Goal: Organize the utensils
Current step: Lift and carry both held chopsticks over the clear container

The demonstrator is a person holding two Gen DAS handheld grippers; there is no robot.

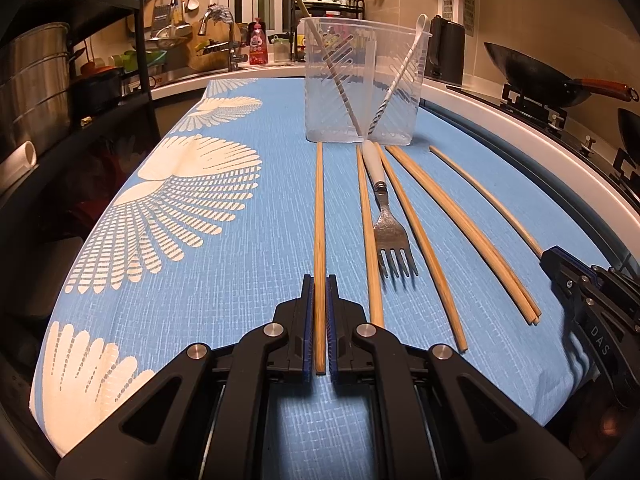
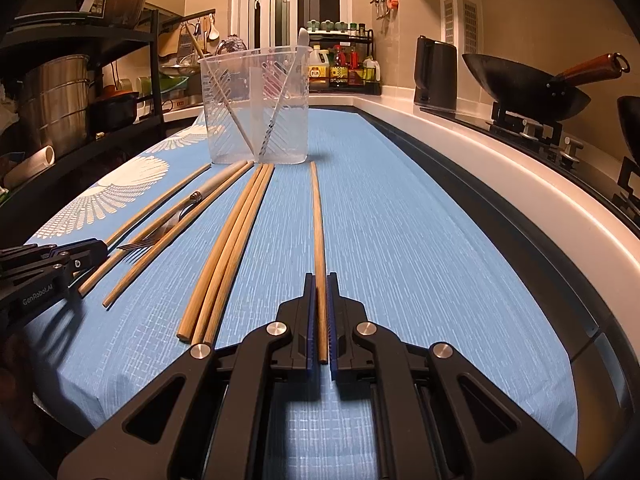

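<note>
My left gripper (image 1: 319,280) is shut on the near end of a wooden chopstick (image 1: 319,208) whose far end reaches the base of a clear plastic utensil holder (image 1: 400,64). The holder has a chopstick and a white spoon (image 1: 416,44) leaning inside. My right gripper (image 2: 320,280) is shut on a thinner, slightly bent chopstick (image 2: 317,216). Between the two held sticks lie a white-handled fork (image 1: 390,236), two single chopsticks and a bundle of three chopsticks (image 2: 228,252). All rest on a blue patterned cloth (image 1: 200,280). Each gripper shows at the edge of the other's view: right gripper (image 1: 554,258), left gripper (image 2: 98,247).
A white counter rim (image 2: 500,168) runs along the right, with a black wok (image 2: 520,80) on a stove and a dark kettle (image 2: 435,74) behind it. A sink and bottles stand at the back. On the left is a black shelf with a steel pot (image 1: 32,88).
</note>
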